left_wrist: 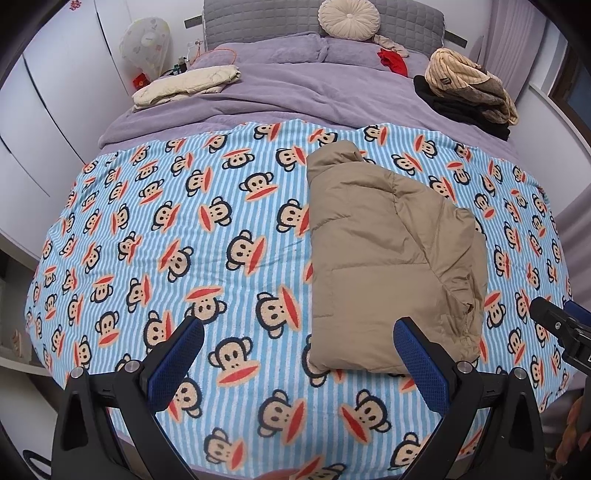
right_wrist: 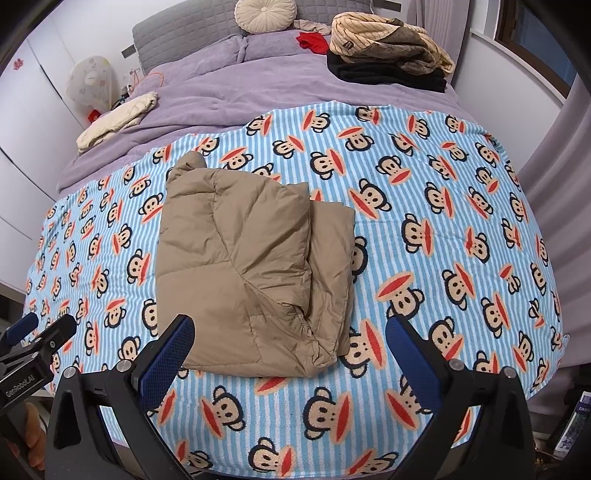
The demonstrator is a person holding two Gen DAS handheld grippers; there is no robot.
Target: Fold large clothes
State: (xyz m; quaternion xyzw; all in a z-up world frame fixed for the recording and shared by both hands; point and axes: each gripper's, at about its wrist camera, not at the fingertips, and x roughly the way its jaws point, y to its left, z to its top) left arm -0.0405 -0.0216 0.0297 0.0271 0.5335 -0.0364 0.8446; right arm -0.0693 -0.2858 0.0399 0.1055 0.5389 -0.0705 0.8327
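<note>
A tan puffer jacket lies folded lengthwise into a narrow bundle on the blue striped monkey-print blanket; it also shows in the right wrist view on the same blanket. My left gripper is open and empty, above the blanket at the jacket's near-left corner. My right gripper is open and empty, just short of the jacket's near hem. Each gripper shows at the edge of the other's view: the right one, the left one.
A folded cream garment lies at the back left of the purple duvet. A pile of striped, brown and black clothes sits at the back right. A round cushion rests against the headboard. White wardrobes stand at the left.
</note>
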